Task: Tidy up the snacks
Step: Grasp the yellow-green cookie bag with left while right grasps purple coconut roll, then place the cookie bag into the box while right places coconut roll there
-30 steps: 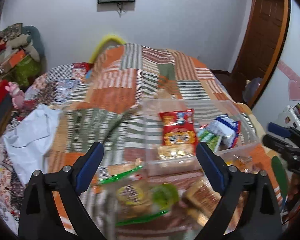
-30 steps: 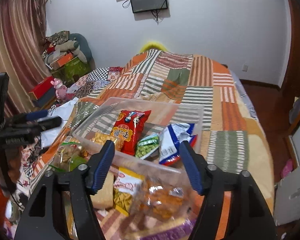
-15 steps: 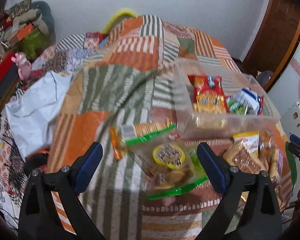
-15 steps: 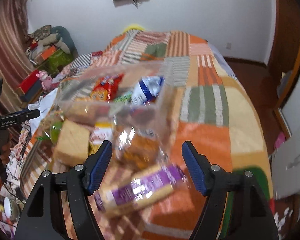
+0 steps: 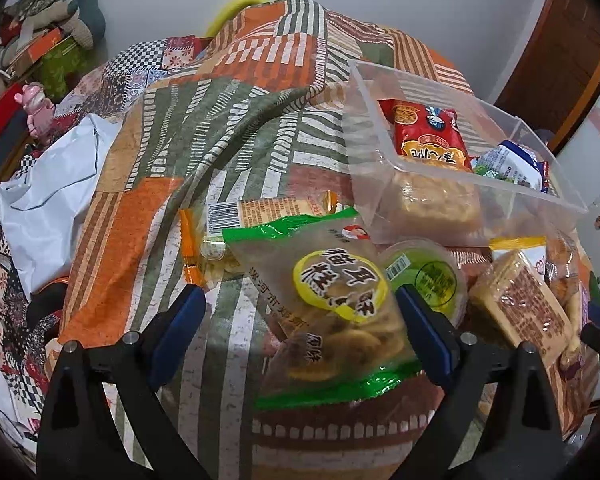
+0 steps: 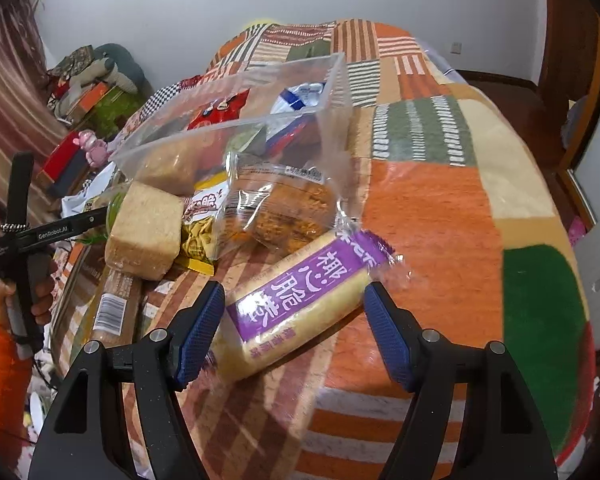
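Spread wide over the purple-labelled yellow wafer packet [image 6: 296, 304] (right gripper [image 6: 292, 312]) and the green-edged clear biscuit bag [image 5: 332, 304] (left gripper [image 5: 300, 316]), presumably for binning.

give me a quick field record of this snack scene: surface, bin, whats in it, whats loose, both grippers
surface: patchwork quilt
bin: clear plastic bin on the quilt
in bin: red snack packet, blue-white packet
loose: green-edged biscuit bag, green-lidded cup, purple-label wafer pack, clear bread bag
left gripper: jaws open either side of the biscuit bag
right gripper: jaws open around the wafer pack
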Demonstrator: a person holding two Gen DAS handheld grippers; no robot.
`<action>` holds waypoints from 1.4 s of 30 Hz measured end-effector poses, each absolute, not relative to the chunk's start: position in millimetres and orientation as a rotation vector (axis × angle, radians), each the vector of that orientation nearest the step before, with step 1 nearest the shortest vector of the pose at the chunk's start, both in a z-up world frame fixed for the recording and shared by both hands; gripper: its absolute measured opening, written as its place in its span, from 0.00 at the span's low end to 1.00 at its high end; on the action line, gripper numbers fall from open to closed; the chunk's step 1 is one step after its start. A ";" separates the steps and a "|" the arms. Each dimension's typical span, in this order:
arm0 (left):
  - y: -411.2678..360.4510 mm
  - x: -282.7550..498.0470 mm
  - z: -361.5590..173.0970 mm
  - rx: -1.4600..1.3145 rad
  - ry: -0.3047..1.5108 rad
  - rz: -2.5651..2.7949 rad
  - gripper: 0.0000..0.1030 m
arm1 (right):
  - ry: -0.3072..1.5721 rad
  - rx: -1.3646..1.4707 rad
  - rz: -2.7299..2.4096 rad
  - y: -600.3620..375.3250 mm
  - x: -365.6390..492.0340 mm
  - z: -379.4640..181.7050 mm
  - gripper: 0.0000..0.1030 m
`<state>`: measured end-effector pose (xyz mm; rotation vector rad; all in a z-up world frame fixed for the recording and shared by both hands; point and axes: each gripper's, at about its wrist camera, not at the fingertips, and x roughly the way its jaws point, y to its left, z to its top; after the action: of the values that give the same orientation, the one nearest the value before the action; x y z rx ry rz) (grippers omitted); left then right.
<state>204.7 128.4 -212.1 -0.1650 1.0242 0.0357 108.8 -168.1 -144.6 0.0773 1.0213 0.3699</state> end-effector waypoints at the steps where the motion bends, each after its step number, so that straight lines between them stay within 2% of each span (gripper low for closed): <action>1: 128.7 205.4 -214.0 -0.171 1.030 0.038 0.94 | 1.020 0.084 0.359 -166.8 111.0 -146.0 0.75; 3: 128.3 207.1 -220.1 -0.182 1.049 0.043 0.94 | 1.015 0.094 0.339 -164.9 113.9 -147.8 0.81; 6: 125.9 208.1 -228.3 -0.173 1.059 0.054 0.92 | 1.011 0.078 0.332 -160.7 115.4 -149.7 0.82; 9: 120.9 205.5 -229.1 -0.137 1.039 0.050 0.80 | 1.009 0.058 0.334 -161.7 112.8 -152.0 0.82; 10: 118.6 204.4 -228.4 -0.125 1.036 0.042 0.73 | 1.015 0.060 0.336 -162.9 112.4 -152.3 0.81; 11: 116.4 203.2 -227.3 -0.115 1.031 0.033 0.67 | 1.020 0.060 0.339 -165.1 112.0 -152.9 0.79; 13: 113.9 202.0 -225.0 -0.104 1.025 0.019 0.61 | 1.029 0.053 0.344 -173.1 109.2 -153.7 0.75; 18: 115.0 197.4 -215.6 -0.119 1.011 -0.006 0.61 | 1.031 0.032 0.326 -193.5 103.8 -148.4 0.63; 22: 117.0 199.6 -207.5 -0.129 0.989 -0.005 0.71 | 1.032 0.056 0.312 -205.9 105.8 -144.9 0.54; 28: 123.5 216.5 -214.6 -0.200 1.024 0.018 0.71 | 1.038 0.071 0.304 -200.8 110.9 -151.1 0.53; 30: 125.2 218.1 -218.0 -0.218 1.024 0.020 0.66 | 1.041 0.054 0.301 -197.2 112.1 -152.6 0.53; 31: 125.1 218.1 -220.3 -0.227 1.026 0.005 0.54 | 1.041 0.038 0.299 -195.1 111.6 -152.7 0.53; 32: 124.6 217.8 -222.2 -0.230 1.031 -0.001 0.52 | 1.038 0.027 0.298 -193.9 110.9 -152.7 0.53; 36: 118.2 207.3 -219.2 -0.179 0.993 0.008 0.49 | 1.029 0.027 0.288 -198.7 109.0 -151.7 0.47; 37: 116.4 204.2 -217.8 -0.164 0.987 0.009 0.49 | 1.027 0.032 0.277 -201.0 108.3 -150.8 0.43; 42: 114.9 189.4 -204.2 -0.121 0.946 0.027 0.48 | 1.002 0.037 0.256 -209.6 106.5 -145.4 0.40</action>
<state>189.4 114.9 -204.2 -0.1206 0.9458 0.0272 106.5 -209.6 -145.4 0.0365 1.0021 0.2562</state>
